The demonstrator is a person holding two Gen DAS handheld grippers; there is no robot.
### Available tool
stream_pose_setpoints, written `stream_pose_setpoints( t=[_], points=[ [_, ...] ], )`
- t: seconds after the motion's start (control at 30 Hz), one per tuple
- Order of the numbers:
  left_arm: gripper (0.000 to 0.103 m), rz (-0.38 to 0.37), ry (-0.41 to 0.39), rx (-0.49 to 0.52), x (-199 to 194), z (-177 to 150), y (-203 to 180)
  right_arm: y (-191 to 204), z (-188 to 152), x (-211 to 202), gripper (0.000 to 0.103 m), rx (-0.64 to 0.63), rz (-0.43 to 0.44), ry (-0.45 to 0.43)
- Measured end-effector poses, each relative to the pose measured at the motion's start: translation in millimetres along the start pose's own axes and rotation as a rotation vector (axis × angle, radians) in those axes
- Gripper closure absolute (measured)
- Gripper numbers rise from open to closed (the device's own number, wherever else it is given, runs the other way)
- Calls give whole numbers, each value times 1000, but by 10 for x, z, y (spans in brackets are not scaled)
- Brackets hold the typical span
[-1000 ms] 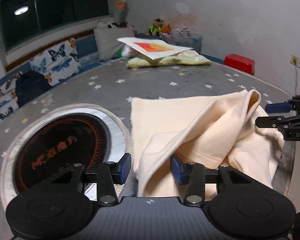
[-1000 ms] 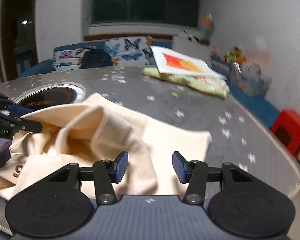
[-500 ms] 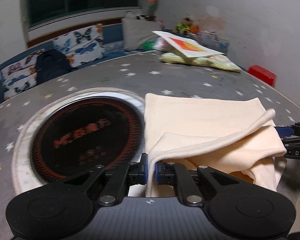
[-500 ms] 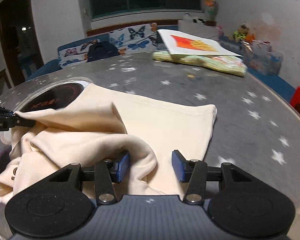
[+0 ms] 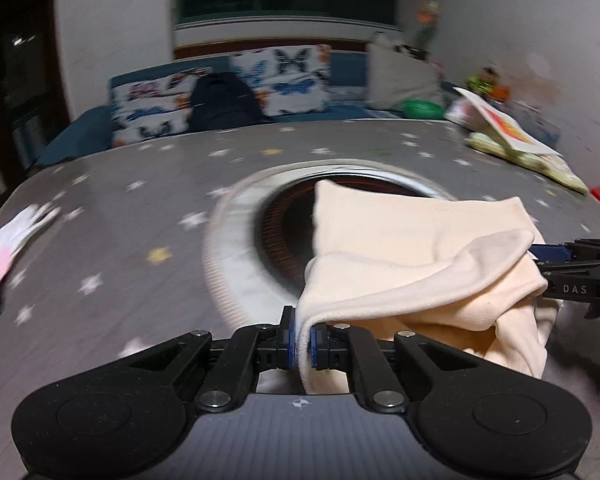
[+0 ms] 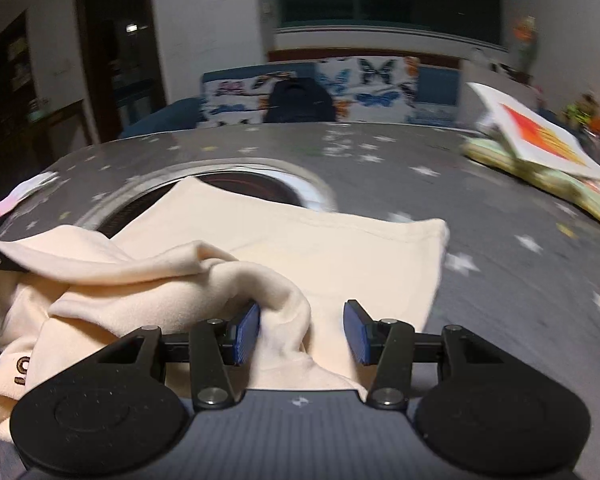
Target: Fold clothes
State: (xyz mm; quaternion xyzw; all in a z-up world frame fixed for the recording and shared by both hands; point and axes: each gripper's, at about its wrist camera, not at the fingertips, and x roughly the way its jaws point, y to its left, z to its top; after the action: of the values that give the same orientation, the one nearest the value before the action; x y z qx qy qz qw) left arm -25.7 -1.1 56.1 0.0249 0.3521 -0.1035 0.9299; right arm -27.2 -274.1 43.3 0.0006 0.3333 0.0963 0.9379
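1. At the far left edge of the bench (image 5: 112,240), a white-and-pink glove (image 5: 10,240) lay well apart from the work.
2. The left tool (image 5: 300,340) had its blue pads pressed together on a hemmed edge of the cream garment (image 5: 400,248), near the front edge of the bench; the cloth rose from the pads and draped off to the right.
3. The garment lay on the star-patterned bench near its front edge, its far corner overlapping the round dark inset with a pale rim (image 5: 240,220). In the right wrist view the far part lay flat, while the near part was bunched in soft rolls.
4. The right tool (image 6: 300,330) stood wide, pads apart, with a fold of the garment (image 6: 320,248) lying between them and touching the left pad (nothing was gripped yet on that side).
5. Judging by the drape, the cloth was light, limp and fleecy; it would sag wherever unsupported and would not hold a crease by itself. A hem or corner, pinched through all layers, looked the surest hold, since a loose roll might slip out.
6. Toward the far right edge sat a patterned cushion (image 6: 548,180) with a white card (image 6: 540,132) on top.
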Motion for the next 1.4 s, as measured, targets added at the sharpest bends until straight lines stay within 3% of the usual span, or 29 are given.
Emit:
stream_pose_setpoints(
  t=[0.13, 0.2, 0.27, 0.47, 0.77, 1.03, 1.23, 1.4],
  points=[
    [95, 34, 22, -36, -80, -125, 240, 250, 70, 102, 55, -73, 37, 8],
    [87, 47, 35, -18, -88, -181, 286, 318, 78, 95, 55, -94, 47, 12],
    [80, 58, 29, 19, -116, -227, 272, 371, 84, 50, 55, -112, 51, 14],
    [79, 35, -23, 88, -240, -191, 112, 359, 50, -187, 55, -142, 52, 8],
    [81, -91, -125, 189, -323, 88, -421, 363, 81, -471, 55, -138, 85, -44],
    [81, -227, -79, 295, 10, 152, -891, 393, 59, -580, 55, -132, 103, -66],
    [81, -258, -33, 321, 252, 157, -1039, 383, 30, -629, 56, -128, 103, -69],
    [98, -240, -50, 275, 317, 171, -935, 400, 15, -644, 56, -123, 107, -69]
  ],
)
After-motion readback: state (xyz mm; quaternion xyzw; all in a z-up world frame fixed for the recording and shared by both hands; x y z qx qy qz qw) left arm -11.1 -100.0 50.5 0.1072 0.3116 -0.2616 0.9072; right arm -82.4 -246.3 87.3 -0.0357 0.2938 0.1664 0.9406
